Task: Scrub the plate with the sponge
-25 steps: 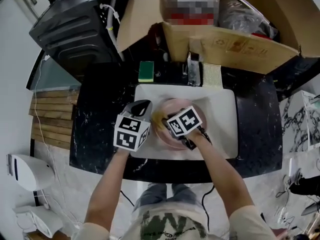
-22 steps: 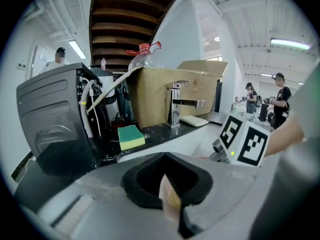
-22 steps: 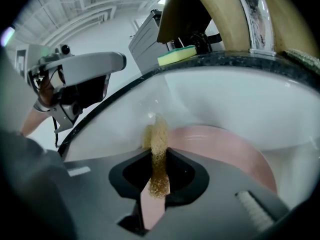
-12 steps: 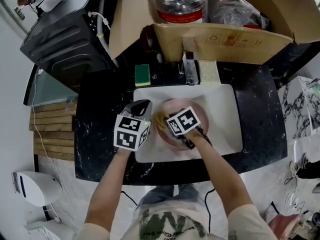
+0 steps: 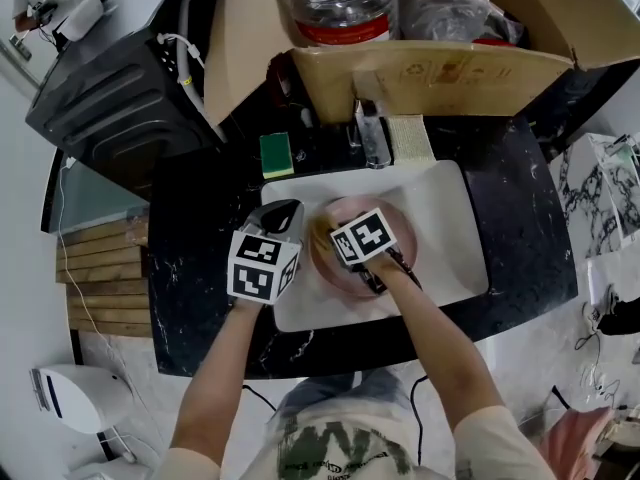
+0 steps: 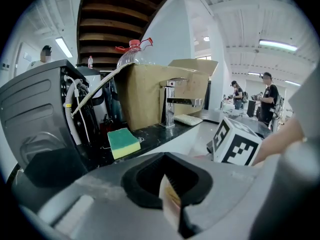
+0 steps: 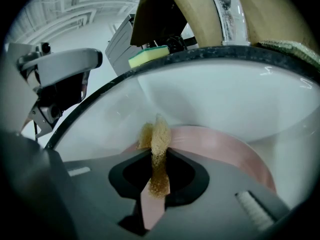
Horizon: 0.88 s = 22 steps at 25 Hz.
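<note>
1. Right tool (image 7: 159,165) grips the sponge (image 7: 159,136), which sits on the plate's (image 7: 222,146) left edge; the rest of the plate lies rightward.
2. Left tool (image 6: 170,196) is clamped on a thin pale edge, seemingly the plate's rim.

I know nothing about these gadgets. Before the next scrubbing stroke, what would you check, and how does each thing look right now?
1. Sponge held: the right gripper has its fingers shut on the tan sponge. Ok.
2. Sponge over the pink plate, which sits in the white sink. Ok.
3. Sponge touching the plate: cannot tell.
4. Plate steadied: the left gripper is shut on a thin pale piece; whether that is the plate's rim, cannot tell.
5. Grippers apart from each other. Ok.
6. Green sponge lies on the counter, outside the sink. Ok.
</note>
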Available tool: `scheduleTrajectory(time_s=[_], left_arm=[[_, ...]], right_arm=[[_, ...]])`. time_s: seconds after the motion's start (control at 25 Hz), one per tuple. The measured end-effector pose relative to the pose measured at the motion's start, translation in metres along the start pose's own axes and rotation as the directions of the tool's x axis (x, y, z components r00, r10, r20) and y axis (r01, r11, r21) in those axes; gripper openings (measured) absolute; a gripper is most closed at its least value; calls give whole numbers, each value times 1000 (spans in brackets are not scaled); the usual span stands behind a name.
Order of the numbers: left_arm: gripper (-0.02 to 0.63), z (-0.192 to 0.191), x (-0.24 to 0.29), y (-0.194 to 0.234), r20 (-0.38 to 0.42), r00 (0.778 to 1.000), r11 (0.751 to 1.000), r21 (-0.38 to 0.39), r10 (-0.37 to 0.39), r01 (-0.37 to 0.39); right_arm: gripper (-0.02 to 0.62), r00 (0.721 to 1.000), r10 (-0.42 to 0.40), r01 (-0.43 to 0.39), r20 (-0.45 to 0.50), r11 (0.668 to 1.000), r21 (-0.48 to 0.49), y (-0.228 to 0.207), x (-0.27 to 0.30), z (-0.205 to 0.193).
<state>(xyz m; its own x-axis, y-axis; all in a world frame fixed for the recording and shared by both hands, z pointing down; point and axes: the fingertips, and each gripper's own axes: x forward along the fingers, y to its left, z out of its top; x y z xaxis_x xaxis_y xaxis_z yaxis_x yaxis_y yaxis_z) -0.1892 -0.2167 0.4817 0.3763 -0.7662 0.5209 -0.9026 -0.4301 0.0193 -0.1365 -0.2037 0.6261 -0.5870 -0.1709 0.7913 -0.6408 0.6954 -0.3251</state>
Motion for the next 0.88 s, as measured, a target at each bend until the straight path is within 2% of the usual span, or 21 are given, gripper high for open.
scheduleTrajectory(time_s=[0.88], left_arm=[[3, 1, 7, 0, -7, 1000, 1000, 26, -10, 10]], right_arm=[[63, 992, -125, 124, -1, 982, 141, -39, 0, 3]])
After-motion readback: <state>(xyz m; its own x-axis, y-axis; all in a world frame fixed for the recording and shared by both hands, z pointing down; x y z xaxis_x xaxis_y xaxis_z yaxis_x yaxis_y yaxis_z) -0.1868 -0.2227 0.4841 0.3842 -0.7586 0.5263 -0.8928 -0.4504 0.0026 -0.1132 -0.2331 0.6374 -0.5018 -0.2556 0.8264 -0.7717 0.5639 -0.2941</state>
